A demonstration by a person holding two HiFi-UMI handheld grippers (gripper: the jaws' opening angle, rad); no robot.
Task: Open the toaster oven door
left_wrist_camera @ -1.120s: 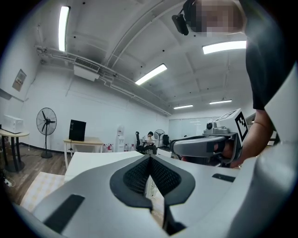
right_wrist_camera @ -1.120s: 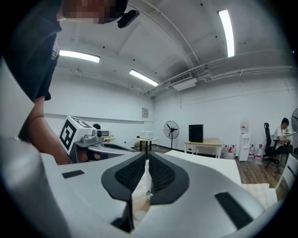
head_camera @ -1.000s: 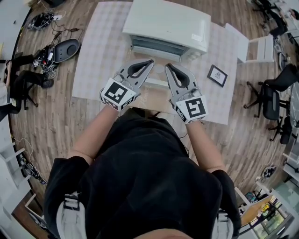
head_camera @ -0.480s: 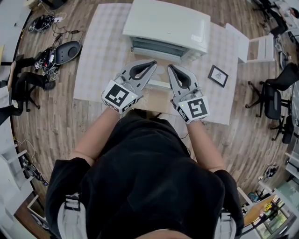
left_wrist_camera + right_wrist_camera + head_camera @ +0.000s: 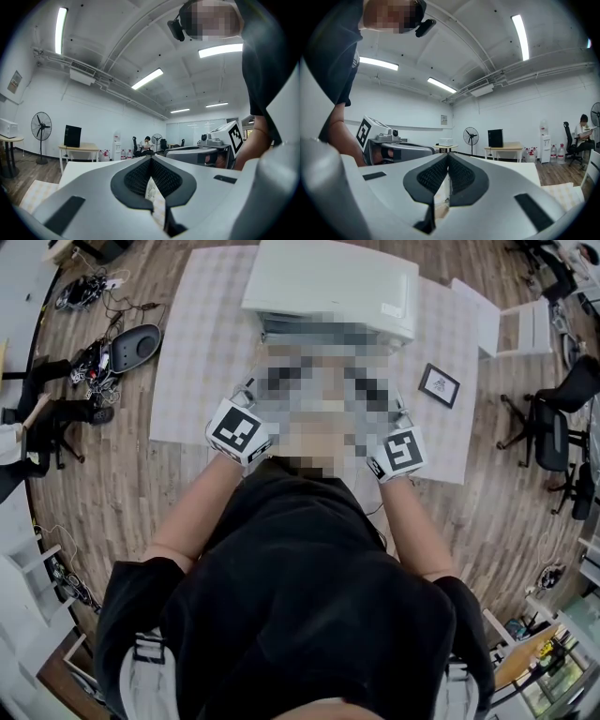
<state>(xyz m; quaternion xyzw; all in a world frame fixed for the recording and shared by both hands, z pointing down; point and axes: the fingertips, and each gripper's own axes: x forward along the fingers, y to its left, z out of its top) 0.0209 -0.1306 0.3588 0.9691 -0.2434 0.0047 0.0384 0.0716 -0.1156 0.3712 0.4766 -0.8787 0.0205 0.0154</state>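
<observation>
Two grippers sit close together just below the toaster oven (image 5: 330,285), which stands at the top centre of the head view on a pale checked cloth (image 5: 192,352). A mosaic patch covers the oven's front and the fore parts of both grippers, so that view shows neither how the door stands nor whether a jaw touches it. Only the marker cubes stay clear: the left one (image 5: 237,430) at centre left and the right one (image 5: 403,450) at centre right, each ahead of a bare forearm of the person in a black shirt (image 5: 309,606). In its own view the left gripper (image 5: 151,158) has its jaws brought together at the tips. The dark ribbed pads (image 5: 136,177) curve round a small hollow with nothing in it, and only a sliver of checked cloth shows through. The right gripper (image 5: 448,157) is likewise closed tip to tip and empty, with its pads (image 5: 432,176) framing a narrow slit. Both gripper views are tilted up toward the ceiling lights, and each catches the other gripper's cube at its edge. A small framed picture (image 5: 439,386) lies on the cloth to the right of the oven. Office chairs (image 5: 548,432) stand at the right edge, and a dark round device (image 5: 133,339) lies among cables at upper left.
</observation>
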